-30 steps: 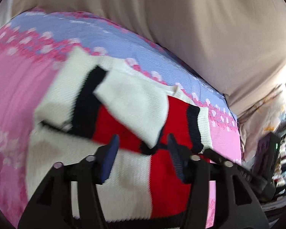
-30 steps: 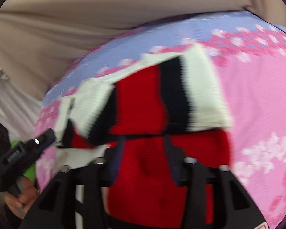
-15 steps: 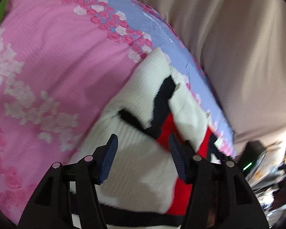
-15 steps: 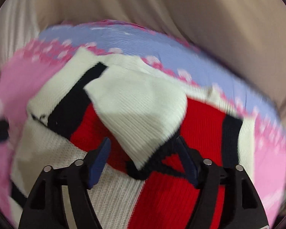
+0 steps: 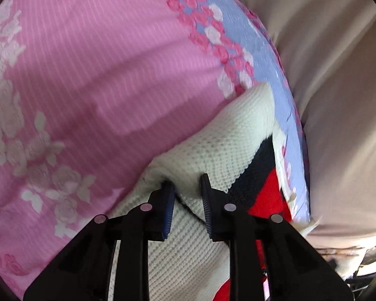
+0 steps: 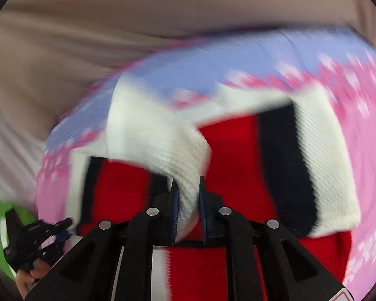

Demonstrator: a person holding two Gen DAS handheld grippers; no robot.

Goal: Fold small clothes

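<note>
Left gripper (image 5: 185, 188): the fingers (image 5: 168, 208) are closing, with a pinched-up ridge of cream knit between them at the edge of the sweater (image 5: 220, 150). The pads look to be bearing on the fabric, though a gap shows lower down between them.

Right gripper (image 6: 189, 188): the fingers (image 6: 175, 205) are closing on the tip of a folded-over cream sleeve (image 6: 160, 138), with the cloth sandwiched between both pads.

Location: the sweater, knitted in cream, red and black blocks, lies flat on a bed covered by a pink floral bedspread (image 5: 100, 75) with a blue border band (image 5: 283, 115). Beige cloth (image 5: 338, 100) lies beyond the bed edge.

Handling, as a judgement: the knit is soft, light and limp. It will drape and stretch, not hold a crease, so lift both grips together and keep tension even. Grip at edges, cuffs or seams, where layers are thick; a coarse knit is unlikely to slip from ribbed pads, but a shallow pinch may take only one layer.

View differences: the left wrist view shows stitch texture and the sweater's edge against the bedspread, but little of the garment. The right wrist view, blurred, shows most of the sweater's colour layout, and at lower left the other gripper with the person's hand (image 6: 25, 278) holding it.
</note>
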